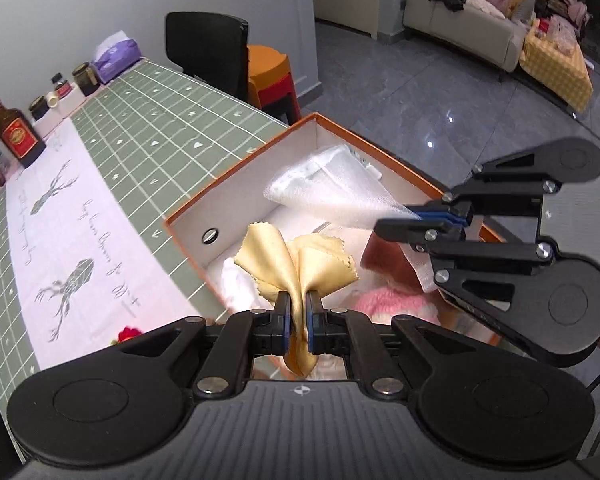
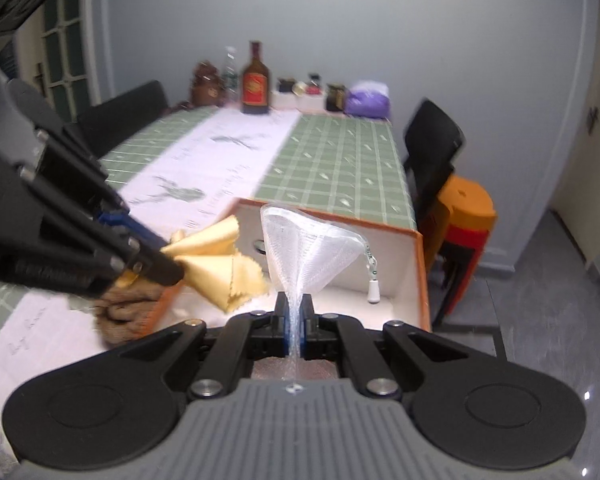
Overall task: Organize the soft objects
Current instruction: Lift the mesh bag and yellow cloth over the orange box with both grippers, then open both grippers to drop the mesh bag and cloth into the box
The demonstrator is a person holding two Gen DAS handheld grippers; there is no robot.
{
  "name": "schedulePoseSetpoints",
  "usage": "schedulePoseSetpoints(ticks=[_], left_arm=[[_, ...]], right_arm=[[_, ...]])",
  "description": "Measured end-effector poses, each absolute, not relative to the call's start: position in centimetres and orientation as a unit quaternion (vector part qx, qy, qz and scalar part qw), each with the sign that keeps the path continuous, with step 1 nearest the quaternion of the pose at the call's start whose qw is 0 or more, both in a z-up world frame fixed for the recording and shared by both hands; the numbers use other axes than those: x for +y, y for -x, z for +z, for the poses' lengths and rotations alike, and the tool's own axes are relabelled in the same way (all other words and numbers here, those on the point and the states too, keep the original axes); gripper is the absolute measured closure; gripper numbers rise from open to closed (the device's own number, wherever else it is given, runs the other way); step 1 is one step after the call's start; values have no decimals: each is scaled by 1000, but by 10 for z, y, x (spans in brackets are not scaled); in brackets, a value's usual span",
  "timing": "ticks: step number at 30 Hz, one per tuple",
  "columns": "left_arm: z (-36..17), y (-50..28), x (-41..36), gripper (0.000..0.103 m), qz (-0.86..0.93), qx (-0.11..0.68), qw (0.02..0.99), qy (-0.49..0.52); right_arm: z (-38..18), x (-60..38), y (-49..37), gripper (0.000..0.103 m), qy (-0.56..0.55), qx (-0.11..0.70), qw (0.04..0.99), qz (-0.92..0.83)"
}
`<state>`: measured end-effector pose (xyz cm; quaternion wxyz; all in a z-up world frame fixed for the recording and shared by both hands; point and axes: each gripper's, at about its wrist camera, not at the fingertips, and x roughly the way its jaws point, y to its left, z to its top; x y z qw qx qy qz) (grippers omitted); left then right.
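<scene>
Cloth fills both grips above the orange-edged box (image 1: 236,168), which sits at the table's (image 1: 204,120) near corner and serves as the landmark here. The left hand-held gripper (image 1: 298,304) is clamped tight on a yellow cloth (image 1: 284,260), pinched at its middle so the long axis runs along the fingers — two loose lobes with zigzag edges fan forward and out over the box's interior, a short tail hanging back behind the pads. The right hand-held gripper (image 2: 295,308) is likewise fully closed, on a white mesh bag (image 2: 304,252); the mesh is gathered to a narrow neck between the pads and widens away from them like a funnel, pointing toward the box's far wall, with a white zipper pull (image 2: 373,290) dangling from its right corner. In the left wrist view the right hand-held gripper comes in from the box's right side, its bag held over the far half. Inside the box lie a pink fuzzy item (image 1: 388,304) and other pale fabric; a brown knitted item (image 2: 128,312) drapes over its left rim.
</scene>
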<state>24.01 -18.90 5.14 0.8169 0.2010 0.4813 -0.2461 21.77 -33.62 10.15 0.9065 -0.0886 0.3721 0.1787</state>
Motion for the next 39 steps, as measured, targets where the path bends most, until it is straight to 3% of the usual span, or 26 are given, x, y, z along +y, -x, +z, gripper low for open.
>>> schedulePoseSetpoints(ticks=[15, 22, 28, 30, 33, 39], left_arm=[[-32, -303, -221, 95, -212, 559, 767, -234], [-46, -309, -220, 94, -205, 567, 761, -241], [-38, -309, -216, 84, -210, 557, 770, -231], [-34, -309, -213, 74, -215, 552, 774, -224], [-25, -304, -207, 63, -219, 542, 780, -222], [2, -288, -191, 63, -232, 512, 803, -199]], right_arm=[[31, -350, -300, 101, 85, 467, 863, 171], [19, -347, -304, 93, 104, 483, 851, 175], [25, -345, -303, 71, 101, 480, 854, 175], [29, -342, -300, 63, 107, 475, 857, 171], [36, -339, -295, 59, 123, 465, 862, 158], [58, -340, -283, 59, 115, 448, 875, 145]])
